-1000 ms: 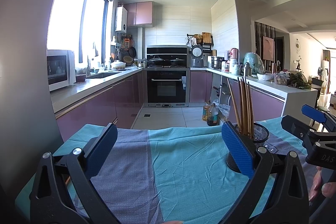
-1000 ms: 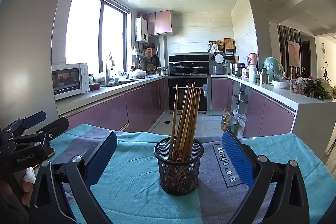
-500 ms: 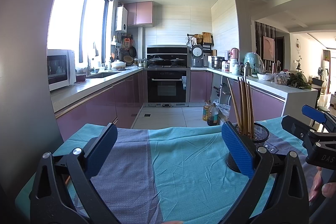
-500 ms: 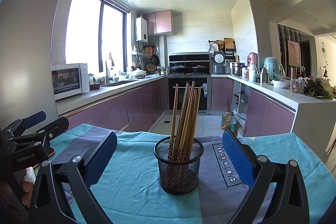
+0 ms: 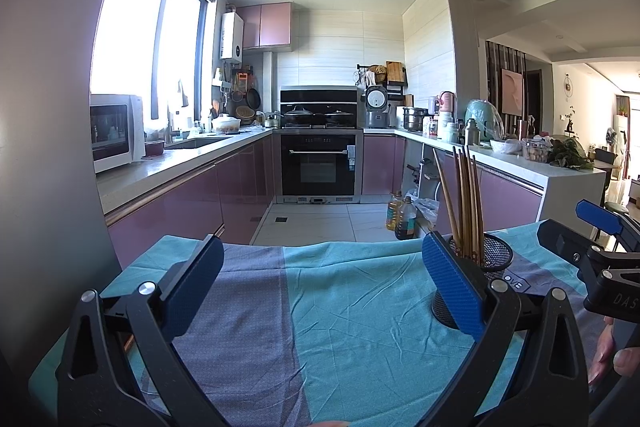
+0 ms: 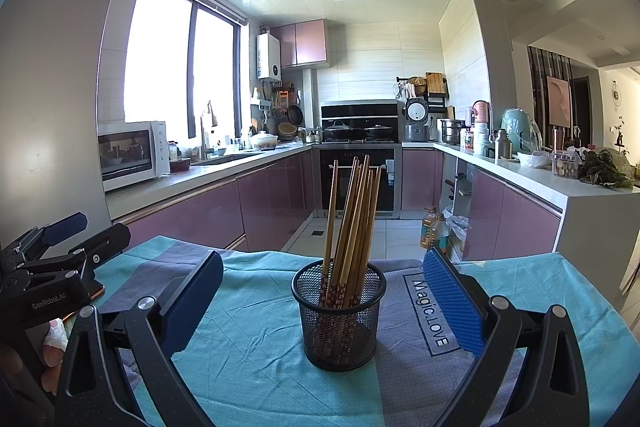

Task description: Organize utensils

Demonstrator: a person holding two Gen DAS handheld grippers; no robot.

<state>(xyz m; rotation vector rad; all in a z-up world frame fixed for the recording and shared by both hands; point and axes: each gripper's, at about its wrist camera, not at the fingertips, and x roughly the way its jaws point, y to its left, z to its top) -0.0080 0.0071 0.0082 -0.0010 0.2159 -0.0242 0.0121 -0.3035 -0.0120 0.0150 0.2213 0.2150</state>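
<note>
A black mesh cup [image 6: 339,315] stands upright on the teal and purple cloth [image 6: 248,339], holding several wooden chopsticks [image 6: 352,215]. My right gripper [image 6: 324,291] is open and empty, its blue pads on either side of the cup, a little in front of it. In the left wrist view the cup [image 5: 492,259] and chopsticks [image 5: 466,199] sit behind the right pad. My left gripper [image 5: 320,279] is open and empty over bare cloth [image 5: 320,315], left of the cup. Each gripper shows at the edge of the other's view.
The cloth-covered table ends at a far edge [image 6: 280,255] with the kitchen floor beyond. Oil bottles [image 6: 434,229] stand on the floor by the right counter. Purple cabinets and a microwave [image 6: 128,153] line the left side. A grey panel [image 5: 48,147] stands close on the left.
</note>
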